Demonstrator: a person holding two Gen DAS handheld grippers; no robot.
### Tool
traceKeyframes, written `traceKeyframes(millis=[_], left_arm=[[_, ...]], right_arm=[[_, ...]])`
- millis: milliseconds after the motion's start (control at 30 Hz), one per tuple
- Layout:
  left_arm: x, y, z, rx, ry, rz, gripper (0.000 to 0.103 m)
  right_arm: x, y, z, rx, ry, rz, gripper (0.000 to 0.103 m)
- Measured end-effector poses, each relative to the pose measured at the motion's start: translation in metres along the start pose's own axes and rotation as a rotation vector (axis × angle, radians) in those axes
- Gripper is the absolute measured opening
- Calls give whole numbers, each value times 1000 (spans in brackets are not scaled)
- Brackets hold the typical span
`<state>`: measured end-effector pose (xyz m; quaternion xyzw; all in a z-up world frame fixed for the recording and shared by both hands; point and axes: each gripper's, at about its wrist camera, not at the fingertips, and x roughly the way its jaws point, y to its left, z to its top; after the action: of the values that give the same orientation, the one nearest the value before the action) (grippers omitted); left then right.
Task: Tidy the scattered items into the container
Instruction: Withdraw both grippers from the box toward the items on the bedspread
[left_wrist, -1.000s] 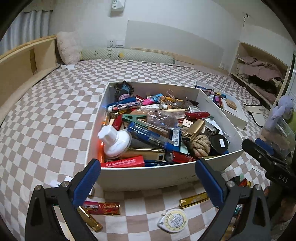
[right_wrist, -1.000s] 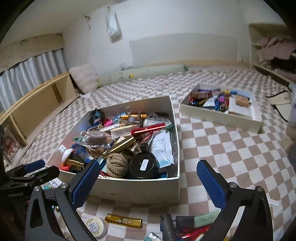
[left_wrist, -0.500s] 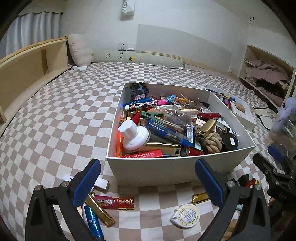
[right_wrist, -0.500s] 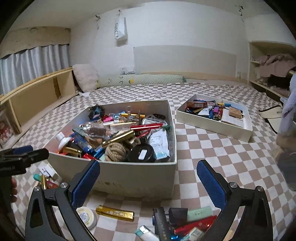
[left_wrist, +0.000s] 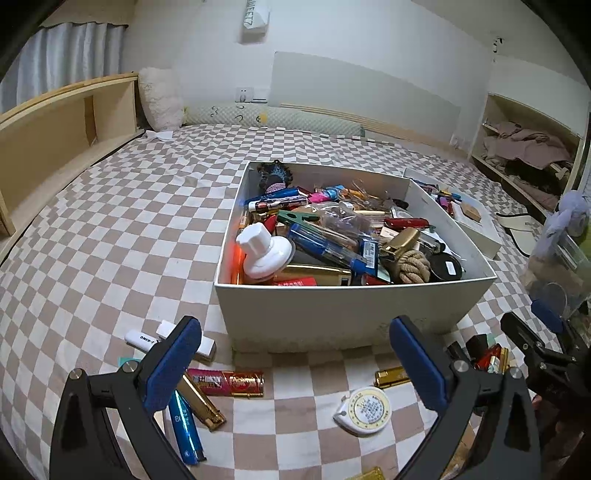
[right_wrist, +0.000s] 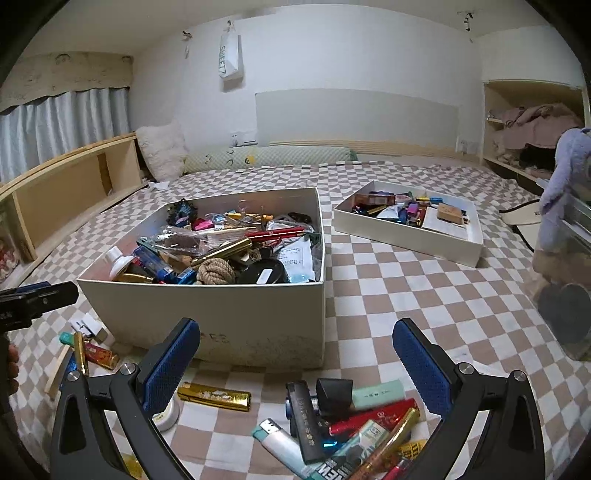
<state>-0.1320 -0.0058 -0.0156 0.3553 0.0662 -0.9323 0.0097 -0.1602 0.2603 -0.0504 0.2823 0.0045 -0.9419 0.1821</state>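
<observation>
Both of your claws stand wide apart with nothing between the pads, so you are at the choosing stage: pick one loose item and commit to it.

The container (left_wrist: 343, 317) sits on the checked bed cover (left_wrist: 122, 229), already heaped close to its rim. The scattered items lie on the cover along its near wall. Under your left claw (left_wrist: 295, 363) are a red wrapped bar (left_wrist: 227, 383), a gold lighter (left_wrist: 201, 404), a blue tube (left_wrist: 183, 428) and, toward the right, a round tape measure (left_wrist: 364, 410). Under your right claw (right_wrist: 295, 363) there is a gold bar lighter (right_wrist: 214, 396) lying by itself, and a tangled heap of lighters and pens (right_wrist: 351, 424).

For the right claw, take the gold bar lighter first: it lies apart from the heap, so the pads can close across its narrow width without dragging neighbours. Turn the claw so the pads straddle the short side, come straight down and close near the middle.

For the left, the red wrapped bar looks the cleanest target. It may be touching the gold lighter at its left end; the pad hides that spot, so approach from the right half.

When you drop, aim for the lower patches of the container, since a release onto the heaped part could roll back out.
</observation>
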Motion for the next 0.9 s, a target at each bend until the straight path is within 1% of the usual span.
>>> traceKeyframes(millis=[367, 533, 633, 733, 900], left_arm=[[-6, 3, -12, -31, 12, -10, 102], [-8, -4, -18, 15, -3, 41, 102], [-7, -4, -22, 13, 11, 22, 102], [-5, -2, -26, -7, 35, -13, 103], [-2, -9, -31, 1, 54, -5, 102]], right_arm=[[-9, -2, -14, 22, 4, -5, 103], [-12, -7, -18, 47, 8, -9, 103], [-13, -8, -23, 49, 10, -9, 103], [-15, -6, -27, 39, 20, -13, 103], [-16, -2, -33, 27, 38, -14, 103]])
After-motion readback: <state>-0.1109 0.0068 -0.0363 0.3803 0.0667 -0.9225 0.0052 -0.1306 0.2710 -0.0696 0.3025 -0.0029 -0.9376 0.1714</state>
